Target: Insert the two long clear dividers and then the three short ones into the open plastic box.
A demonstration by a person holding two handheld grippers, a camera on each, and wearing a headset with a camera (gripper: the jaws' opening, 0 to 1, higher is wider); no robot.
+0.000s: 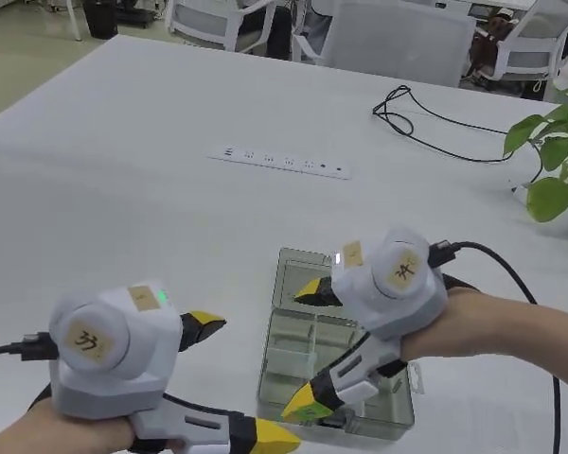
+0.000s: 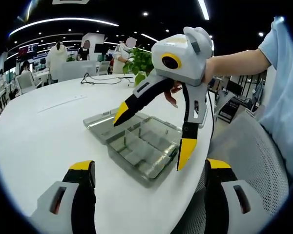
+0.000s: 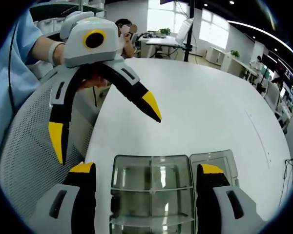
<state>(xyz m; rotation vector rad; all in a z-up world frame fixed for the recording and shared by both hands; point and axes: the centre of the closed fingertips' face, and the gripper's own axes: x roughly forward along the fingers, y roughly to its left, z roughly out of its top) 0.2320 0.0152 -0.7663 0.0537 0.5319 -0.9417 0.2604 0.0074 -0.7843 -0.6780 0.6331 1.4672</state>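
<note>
nearest the person, the left gripper [image 1: 241, 380] hangs over the bare table [image 1: 123, 208] just short of the box, its jaws wide apart and holding nothing. just beyond it the open plastic box [image 1: 276, 374] sits flat, its lid [image 1: 301, 270] folded back on the far side. the right gripper [image 1: 306, 348] hovers right above the box, jaws spread and empty too, one tip over the lid end and one over the near end. in the right gripper view clear dividers [image 3: 151, 191] cross inside the box as a grid; i cannot count how many are in.

my reading: the step is seating or checking them. to do it well, come straight down and press each strip on its top edge near the wall slots, not mid-span where it may bow. steady the box wall with the left gripper so it does not slide.

further off lie a white power strip [image 1: 284, 162], a black cable [image 1: 426, 118] and a plant [image 1: 549, 151].

writing: a round sticker [image 1: 87, 342] on the left gripper reads roughly "33"; the right gripper's is illegible.
</note>
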